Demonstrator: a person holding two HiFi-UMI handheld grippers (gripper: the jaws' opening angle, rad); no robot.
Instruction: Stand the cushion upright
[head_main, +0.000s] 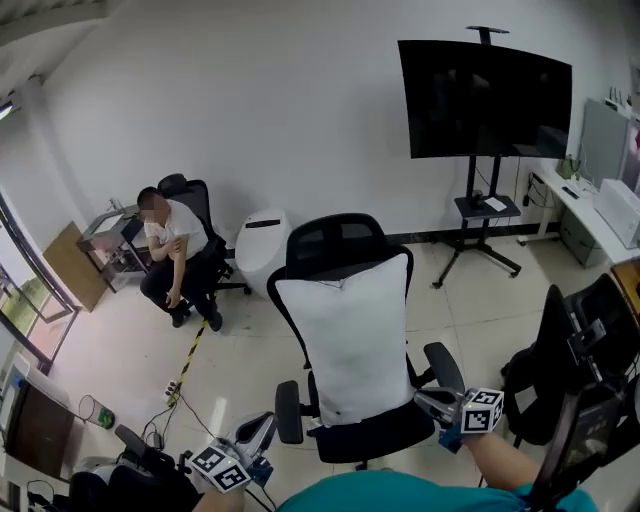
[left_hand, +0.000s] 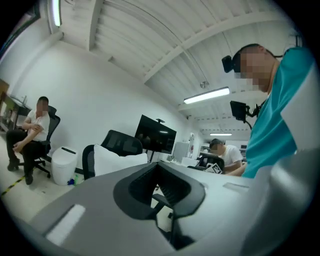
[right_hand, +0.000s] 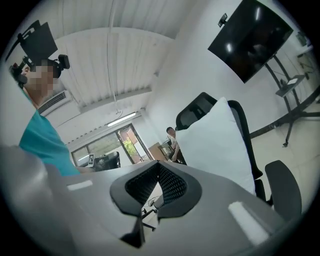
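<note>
Cushion standing on chair at frame centre, leaning against backrest; screen standing upper right, behind; person sitting left.

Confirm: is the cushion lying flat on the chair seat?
No, the cushion stands upright on the office chair, leaning against its backrest.

Head view: from the person's head on the near side, tilted steeply down over the office chair and its cushion. Left gripper view: rides the left gripper, looking level from the chair's near left. Right gripper view: rides the right gripper, frame tilted, close at the cushion's right. Shared by all three views are the chair, the cushion and the far screen.
</note>
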